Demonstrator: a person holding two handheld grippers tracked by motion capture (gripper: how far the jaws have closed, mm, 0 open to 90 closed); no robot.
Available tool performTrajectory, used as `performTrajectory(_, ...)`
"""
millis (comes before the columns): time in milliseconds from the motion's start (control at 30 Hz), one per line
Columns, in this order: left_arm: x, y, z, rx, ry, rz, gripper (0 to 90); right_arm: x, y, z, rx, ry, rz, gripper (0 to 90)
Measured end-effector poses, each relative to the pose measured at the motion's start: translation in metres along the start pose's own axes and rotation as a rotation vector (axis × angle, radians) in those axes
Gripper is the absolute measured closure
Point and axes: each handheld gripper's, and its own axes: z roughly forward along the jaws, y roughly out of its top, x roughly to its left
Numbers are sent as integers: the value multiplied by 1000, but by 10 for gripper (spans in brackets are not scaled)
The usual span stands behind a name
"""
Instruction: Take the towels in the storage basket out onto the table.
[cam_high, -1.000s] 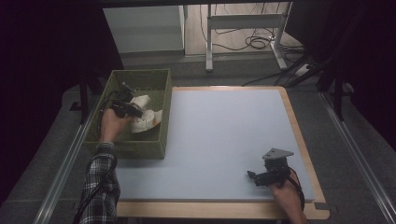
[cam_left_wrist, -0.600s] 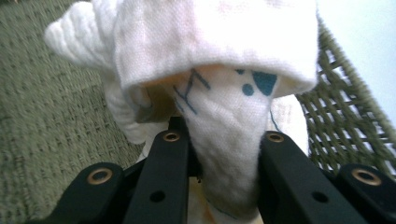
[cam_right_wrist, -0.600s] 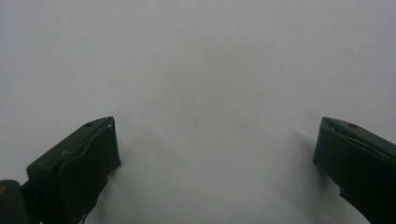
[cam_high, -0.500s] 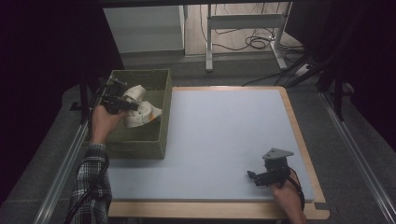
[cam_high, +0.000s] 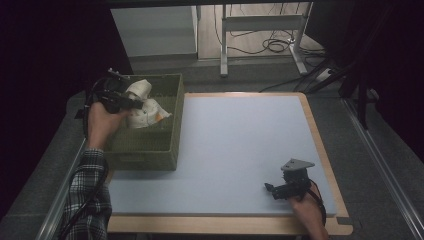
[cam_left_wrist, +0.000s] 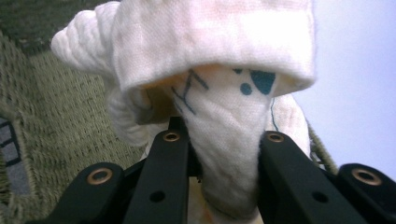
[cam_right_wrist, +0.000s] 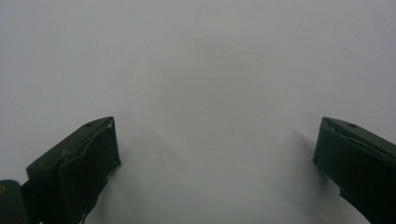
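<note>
Cotton cloth (cam_left_wrist: 219, 116) bunches between your left gripper's (cam_high: 131, 102) clamped jaws above the green basket (cam_high: 150, 150) at ten o'clock, so lift until it clears the rim, then carry it to the mat (cam_high: 240, 145) where your right gripper (cam_high: 272, 190) waits open-jawed at five o'clock.

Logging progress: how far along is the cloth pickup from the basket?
Done: left gripper is shut on the white cloth, lifted partly above the green basket. In hand: cloth hangs over the basket. Left: moving it onto the blue mat; right gripper waits open.
</note>
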Motion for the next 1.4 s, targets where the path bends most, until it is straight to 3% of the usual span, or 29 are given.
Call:
performTrajectory(400, -28, 27, -32, -3, 13, 60, 796, 0, 0, 0, 0, 0, 1, 1)
performTrajectory(600, -46, 38, -40, -20, -9, 95, 795, 0, 0, 0, 0, 1, 4, 1)
performTrajectory(1067, -92, 54, -3, 0, -105, 180, 789, 0, 0, 0, 2, 3, 1, 2)
performTrajectory(1400, -135, 62, 30, 21, -183, 249, 785, 0, 0, 0, 2, 5, 2, 2)
